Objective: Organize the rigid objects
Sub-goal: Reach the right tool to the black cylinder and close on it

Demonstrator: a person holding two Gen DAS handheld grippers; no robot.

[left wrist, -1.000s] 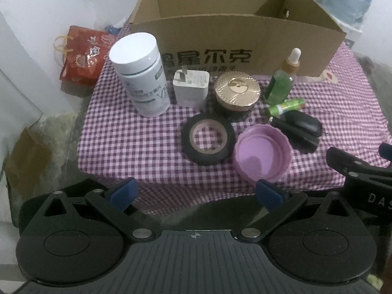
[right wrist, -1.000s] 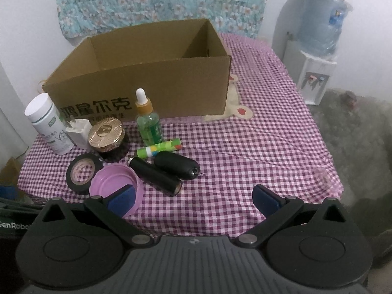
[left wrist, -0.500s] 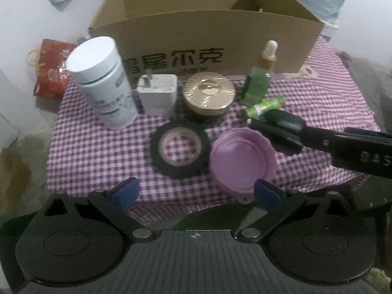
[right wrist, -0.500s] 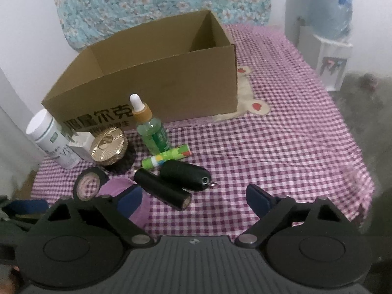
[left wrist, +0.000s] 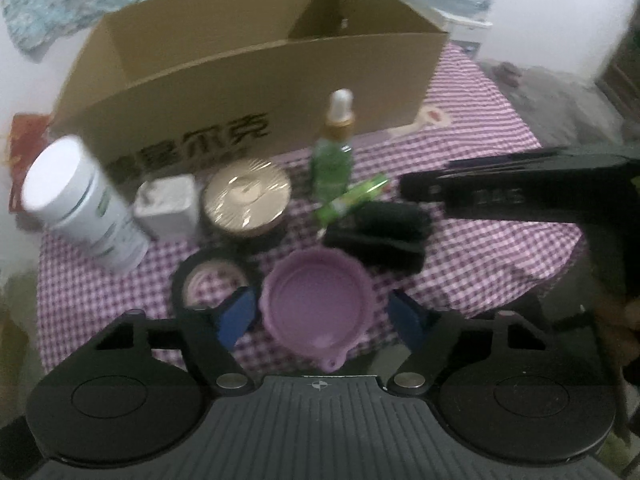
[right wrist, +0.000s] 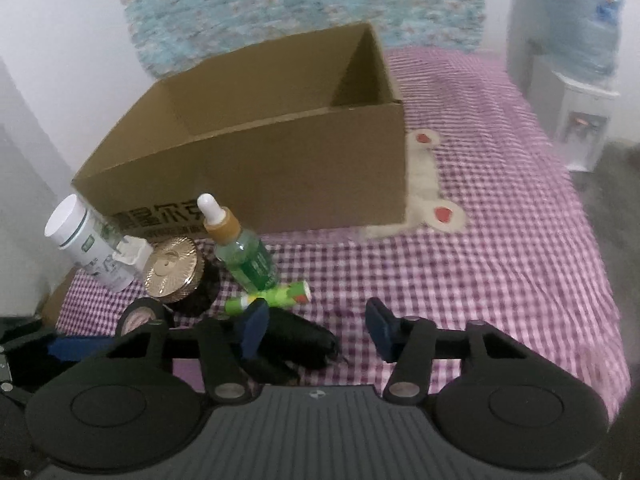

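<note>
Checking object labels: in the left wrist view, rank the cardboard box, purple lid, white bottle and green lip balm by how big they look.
1. Cardboard box, clearly largest.
2. Purple lid and white bottle: look alike; the lid is nearer the camera, so unranked.
3. Green lip balm, smallest.

One box (left wrist: 248, 76), two bottles (left wrist: 80, 204)

The right tool (right wrist: 316, 328) hides part of the black cylinder (right wrist: 272, 372).

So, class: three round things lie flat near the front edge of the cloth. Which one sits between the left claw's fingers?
The purple lid, open side up. The black tape roll lies left of it; the gold-lidded jar sits farther back, near the box.
</note>
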